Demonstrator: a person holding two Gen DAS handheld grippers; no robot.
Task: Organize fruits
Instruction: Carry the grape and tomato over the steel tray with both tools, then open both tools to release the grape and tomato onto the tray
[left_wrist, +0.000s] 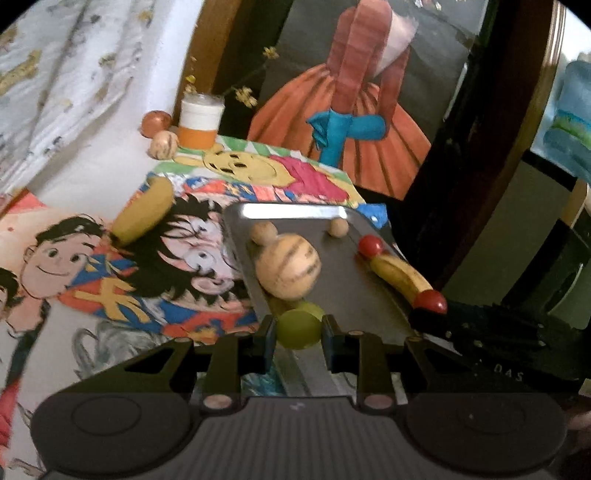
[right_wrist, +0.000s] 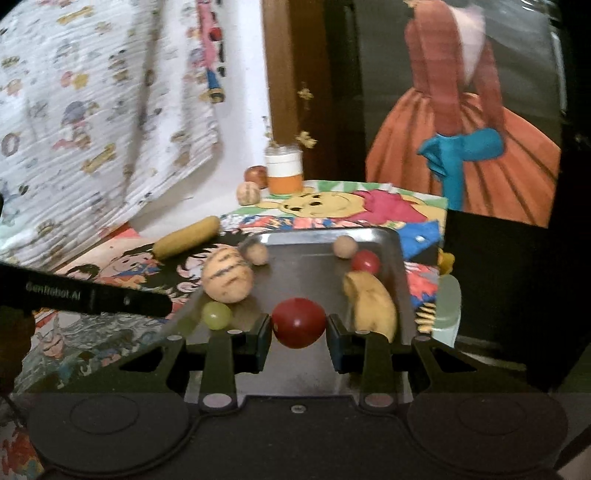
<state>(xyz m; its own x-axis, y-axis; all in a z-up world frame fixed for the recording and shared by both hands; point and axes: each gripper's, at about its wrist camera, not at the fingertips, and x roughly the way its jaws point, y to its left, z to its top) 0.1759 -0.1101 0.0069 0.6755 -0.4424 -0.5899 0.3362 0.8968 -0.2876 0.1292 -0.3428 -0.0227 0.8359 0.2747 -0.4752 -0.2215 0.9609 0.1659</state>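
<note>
A table covered with bright cartoon drawings (left_wrist: 122, 280) stands before a patterned white cloth (right_wrist: 92, 110) and a painting of an orange dress (left_wrist: 354, 122). On the drawings lies a metal tray (right_wrist: 295, 266), and both claws are at its near edge, each clamped on a fruit: the left gripper (left_wrist: 298, 329) pinches a green grape (left_wrist: 298, 328), the right gripper (right_wrist: 298, 325) squeezes a red tomato (right_wrist: 298, 322). Inside the tray sit a large striped tan melon (right_wrist: 227, 275) at the left, two small tan balls (right_wrist: 258, 254) toward the far side, a second red tomato (right_wrist: 365, 261) and a banana (right_wrist: 371, 304) along the right wall. Another banana (right_wrist: 186, 238) rests on the drawings just left of the tray. Farther back, near the wall, a white and orange jar (right_wrist: 284, 173) stands with a reddish apple (right_wrist: 256, 175) and a small striped fruit (right_wrist: 248, 192) beside it
</note>
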